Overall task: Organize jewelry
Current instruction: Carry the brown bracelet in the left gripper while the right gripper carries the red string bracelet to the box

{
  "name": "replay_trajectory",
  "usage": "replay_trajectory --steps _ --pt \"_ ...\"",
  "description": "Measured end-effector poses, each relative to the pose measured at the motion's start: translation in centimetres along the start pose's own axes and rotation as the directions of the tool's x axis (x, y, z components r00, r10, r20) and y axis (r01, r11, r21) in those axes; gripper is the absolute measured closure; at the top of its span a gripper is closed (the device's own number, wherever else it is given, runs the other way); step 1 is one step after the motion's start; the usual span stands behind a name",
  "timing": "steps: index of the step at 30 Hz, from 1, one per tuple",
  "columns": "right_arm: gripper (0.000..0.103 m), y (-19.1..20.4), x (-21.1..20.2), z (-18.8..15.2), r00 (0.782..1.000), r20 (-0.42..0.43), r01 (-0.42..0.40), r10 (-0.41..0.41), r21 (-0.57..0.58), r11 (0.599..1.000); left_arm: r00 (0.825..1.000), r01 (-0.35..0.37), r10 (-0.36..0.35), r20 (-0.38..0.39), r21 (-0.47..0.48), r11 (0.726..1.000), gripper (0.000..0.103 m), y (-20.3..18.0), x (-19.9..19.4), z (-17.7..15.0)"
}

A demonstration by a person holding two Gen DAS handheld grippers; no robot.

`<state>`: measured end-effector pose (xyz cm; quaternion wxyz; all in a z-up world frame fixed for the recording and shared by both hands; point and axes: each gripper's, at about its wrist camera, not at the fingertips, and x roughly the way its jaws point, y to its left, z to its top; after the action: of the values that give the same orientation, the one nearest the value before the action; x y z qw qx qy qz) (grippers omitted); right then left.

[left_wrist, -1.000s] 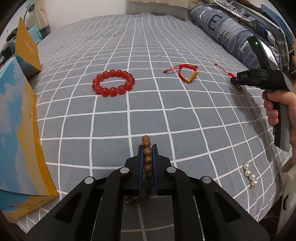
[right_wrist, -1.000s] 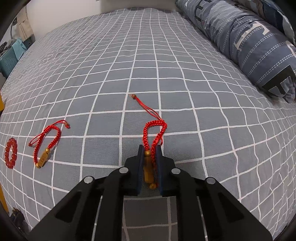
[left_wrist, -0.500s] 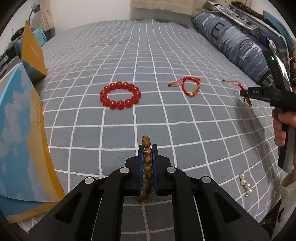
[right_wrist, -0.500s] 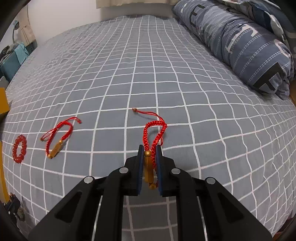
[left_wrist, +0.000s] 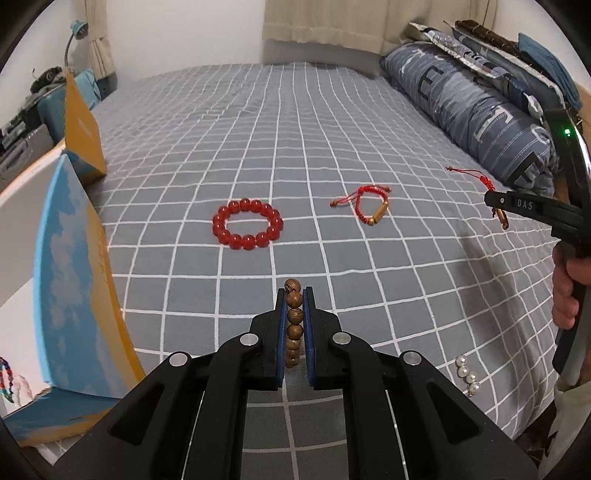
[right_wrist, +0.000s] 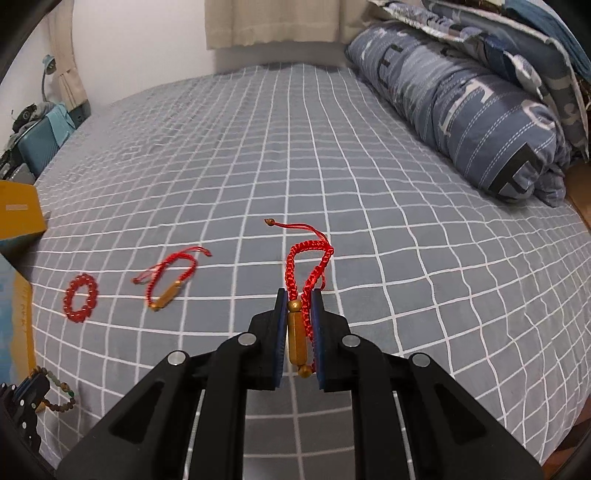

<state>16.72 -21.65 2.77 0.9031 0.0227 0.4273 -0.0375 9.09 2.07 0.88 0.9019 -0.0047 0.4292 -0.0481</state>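
Two tools loaded: left tool (left_wrist: 294,295) clamped on wooden bead bracelet (left_wrist: 294,325), right tool (right_wrist: 298,299) clamped on red cord bracelet (right_wrist: 306,266), both lifted above bed (left_wrist: 295,147). Red bead bracelet (left_wrist: 247,229) lies on bed.

bed: checked grey sheet (left_wrist: 295,122) | folded quilt (right_wrist: 480,110) | curtain (left_wrist: 321,22)

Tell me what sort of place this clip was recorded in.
Most likely a bedroom: the jewelry lies on a bed with a grey checked sheet, a rolled blue duvet along one side, and curtains at the far wall.
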Motion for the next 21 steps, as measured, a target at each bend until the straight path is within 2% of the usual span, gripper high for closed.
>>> replay_trajectory --steps 21 --pt "0.091 5.4 -7.0 -3.3 0.994 0.09 -0.054 0.06 -0.068 0.996 0.994 -0.049 0.053 0.097 -0.038 0.998 0.095 2.3 -6.3 0.8"
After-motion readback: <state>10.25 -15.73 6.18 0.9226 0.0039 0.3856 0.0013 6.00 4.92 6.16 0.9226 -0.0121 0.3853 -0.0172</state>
